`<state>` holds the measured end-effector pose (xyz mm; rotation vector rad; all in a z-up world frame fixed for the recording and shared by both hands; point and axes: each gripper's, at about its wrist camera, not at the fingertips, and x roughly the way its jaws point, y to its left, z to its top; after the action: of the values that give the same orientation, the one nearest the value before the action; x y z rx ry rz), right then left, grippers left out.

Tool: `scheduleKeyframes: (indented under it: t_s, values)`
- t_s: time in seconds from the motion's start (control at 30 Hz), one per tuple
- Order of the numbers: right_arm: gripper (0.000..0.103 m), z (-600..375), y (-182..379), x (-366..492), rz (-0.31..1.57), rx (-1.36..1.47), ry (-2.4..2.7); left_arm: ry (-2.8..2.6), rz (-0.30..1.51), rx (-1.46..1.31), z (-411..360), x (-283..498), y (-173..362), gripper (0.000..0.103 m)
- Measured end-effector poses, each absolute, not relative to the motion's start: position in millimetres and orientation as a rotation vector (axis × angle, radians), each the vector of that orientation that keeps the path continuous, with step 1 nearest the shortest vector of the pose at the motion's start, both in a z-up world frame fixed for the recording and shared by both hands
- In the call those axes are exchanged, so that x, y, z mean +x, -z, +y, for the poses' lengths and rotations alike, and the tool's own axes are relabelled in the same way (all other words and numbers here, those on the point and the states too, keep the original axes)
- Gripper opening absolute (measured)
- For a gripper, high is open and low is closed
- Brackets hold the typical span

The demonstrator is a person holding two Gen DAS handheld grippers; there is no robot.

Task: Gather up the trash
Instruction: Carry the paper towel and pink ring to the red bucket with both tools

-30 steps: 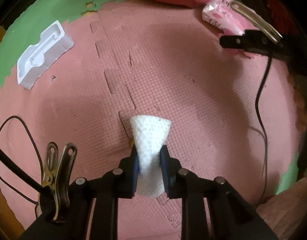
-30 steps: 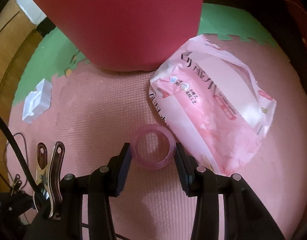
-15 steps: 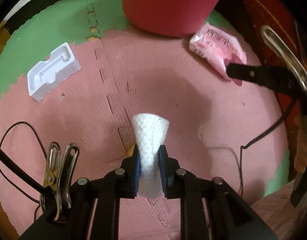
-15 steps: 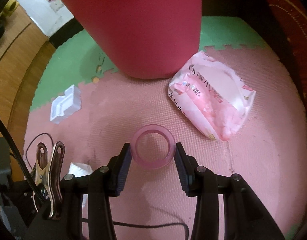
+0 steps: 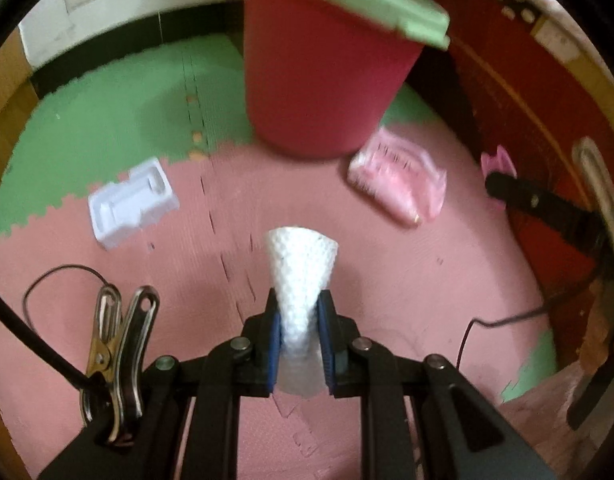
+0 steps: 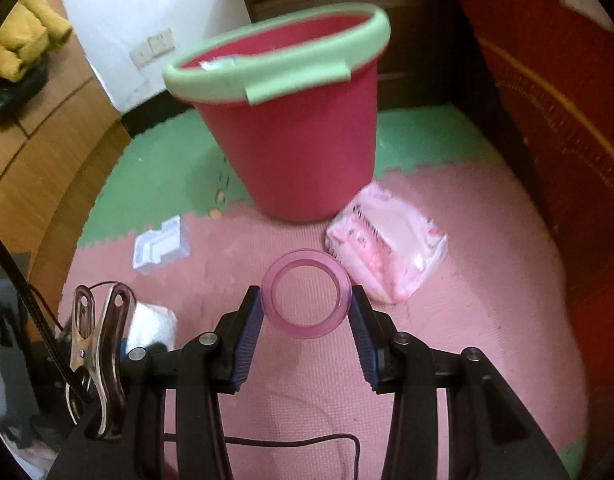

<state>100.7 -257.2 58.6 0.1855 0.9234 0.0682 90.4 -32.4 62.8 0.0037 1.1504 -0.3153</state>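
The white paper wad (image 5: 301,276) is pinched tight in my left tongs (image 5: 300,332); the pink ring (image 6: 306,294) sits clamped across my right tongs (image 6: 306,334), both above the pink mat (image 6: 487,280). The red bucket (image 6: 295,128) stands ahead, a pink wrapper (image 6: 387,256) touching its base.

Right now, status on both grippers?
Left gripper shut on white tissue. Right gripper shut on pink ring. Red bin ahead, path clear.
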Motion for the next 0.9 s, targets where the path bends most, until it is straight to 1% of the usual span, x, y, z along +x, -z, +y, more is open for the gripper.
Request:
scheduleKeyframes:
  t_s: [0.17,0.43,0.67,0.9]
  values:
    - [0.044,-253.0,-92.0,84.6,0.84,0.137,-0.073,0.28,1.064,-0.018,-31.9,92.9,-106.5,0.017]
    - [0.044,-253.9,-145.0,68.0,0.776,0.099,-0.178,0.176,1.022,-0.164,-24.6,113.3,-168.9,0.017]
    - [0.044,-285.8,-172.9,68.0,0.73,0.093,-0.24,0.084,0.975,-0.183,-37.8,134.7,-215.0,0.017]
    - [0.044,-310.4,-192.2,81.6,0.682,0.098,-0.282,0.057,0.93,-0.171,-50.5,160.7,-243.0,0.017]
